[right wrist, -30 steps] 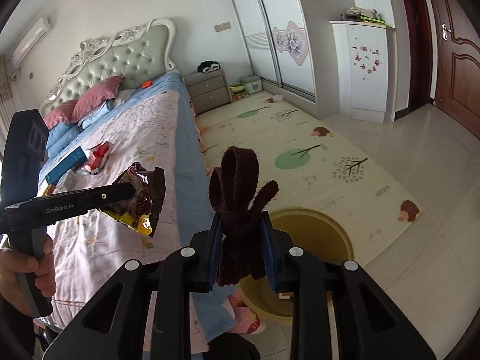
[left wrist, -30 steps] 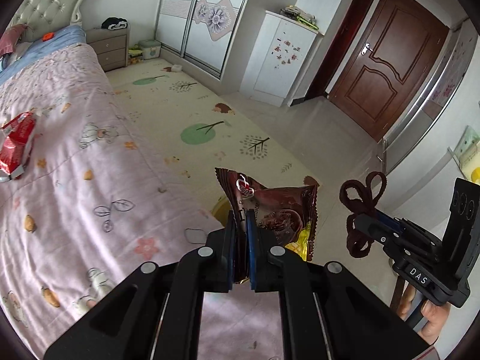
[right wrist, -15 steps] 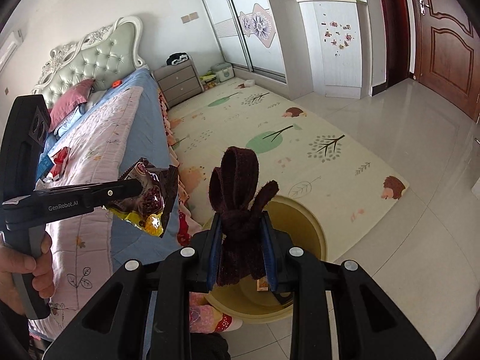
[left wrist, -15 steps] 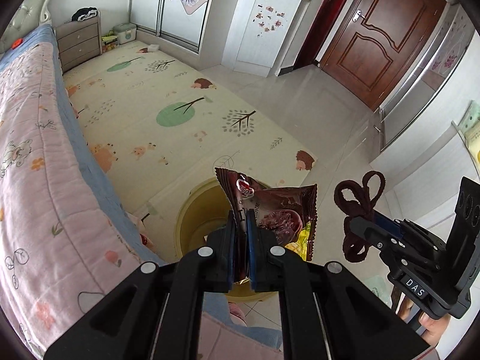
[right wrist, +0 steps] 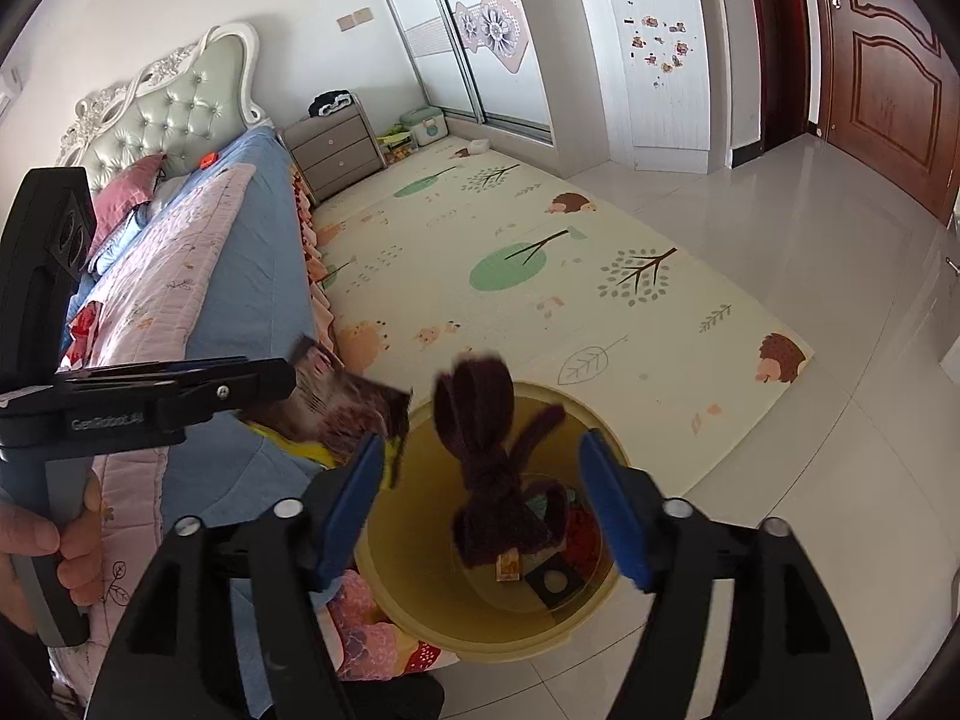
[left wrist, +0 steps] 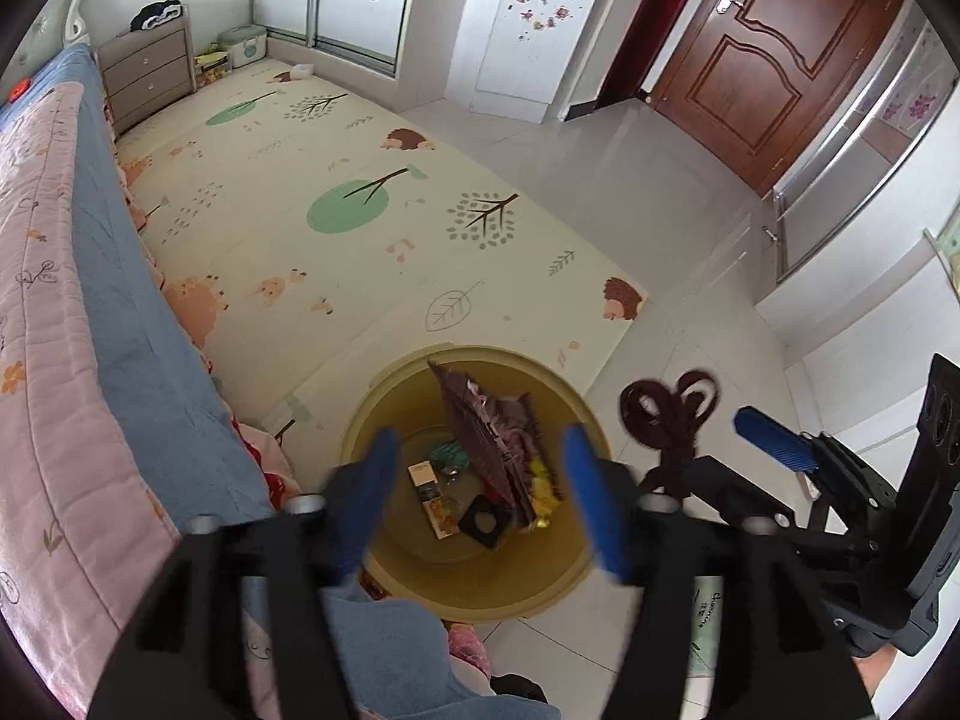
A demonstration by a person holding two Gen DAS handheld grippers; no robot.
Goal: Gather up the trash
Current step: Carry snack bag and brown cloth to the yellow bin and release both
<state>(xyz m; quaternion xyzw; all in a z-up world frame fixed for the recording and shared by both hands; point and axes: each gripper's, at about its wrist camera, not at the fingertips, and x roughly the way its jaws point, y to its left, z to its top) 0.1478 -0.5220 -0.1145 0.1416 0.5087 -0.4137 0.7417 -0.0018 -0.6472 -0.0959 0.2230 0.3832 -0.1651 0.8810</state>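
1. Left view: your left gripper [left wrist: 480, 498] has just spread its fingers; the wrapper [left wrist: 486, 450] drops free over the bin [left wrist: 576, 570]. Hold centred above it.
2. Right view: your right gripper [right wrist: 480, 510] has just opened too; the cloth [right wrist: 492, 480] falls binward, untouched. Keep those fingers wide.

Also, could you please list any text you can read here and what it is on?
"GenRobot.AI": side of the left claw, slightly blurred; its jaws have just been opening, the snack wrapper loose between them.
Wrapper print: too blurred to read.
Print on the packets in the yellow bin: too small to read.
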